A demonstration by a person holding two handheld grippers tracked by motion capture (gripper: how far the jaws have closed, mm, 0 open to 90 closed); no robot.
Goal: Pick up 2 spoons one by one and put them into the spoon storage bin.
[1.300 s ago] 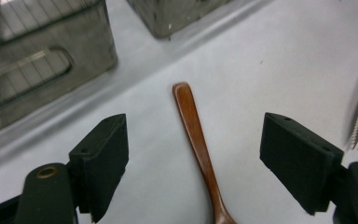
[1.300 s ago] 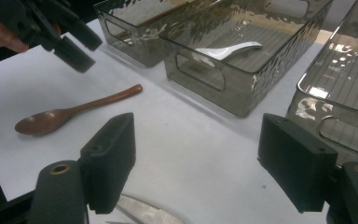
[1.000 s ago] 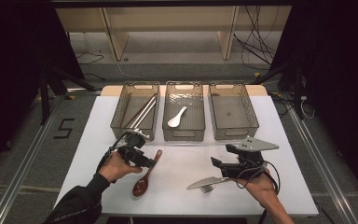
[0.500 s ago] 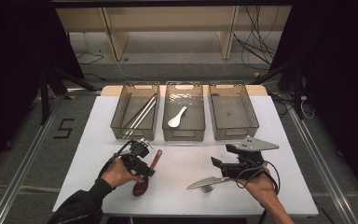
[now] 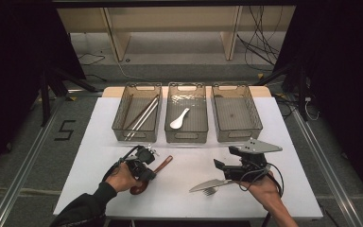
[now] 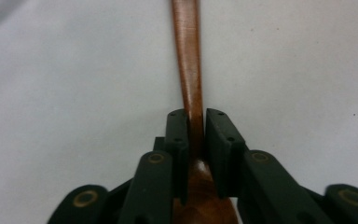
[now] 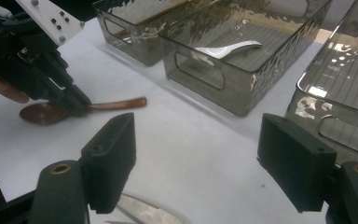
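A brown wooden spoon (image 5: 164, 163) lies on the white table (image 5: 99, 142), front left, its handle pointing toward the bins. My left gripper (image 5: 147, 176) has just been closing and now stands shut on the handle near the bowl. In the left gripper view the black pads (image 6: 177, 130) press both sides of the wooden spoon's handle (image 6: 189, 56). My right gripper (image 5: 220, 168) hovers open at the front right, over a metal knife (image 5: 212, 184) and a fork (image 5: 210, 191). Its jaws (image 7: 196, 154) stand wide with nothing between them.
Three smoky clear bins stand in a row at the back. The left bin (image 5: 123, 113) holds chopsticks (image 5: 144, 116), the middle bin (image 5: 198, 123) a white spoon (image 5: 179, 118), and the right bin (image 5: 236, 113) looks bare. The table's front edge is close to both hands.
My left gripper came down over the wooden spoon's handle and its jaws closed on it. The right gripper has kept still.
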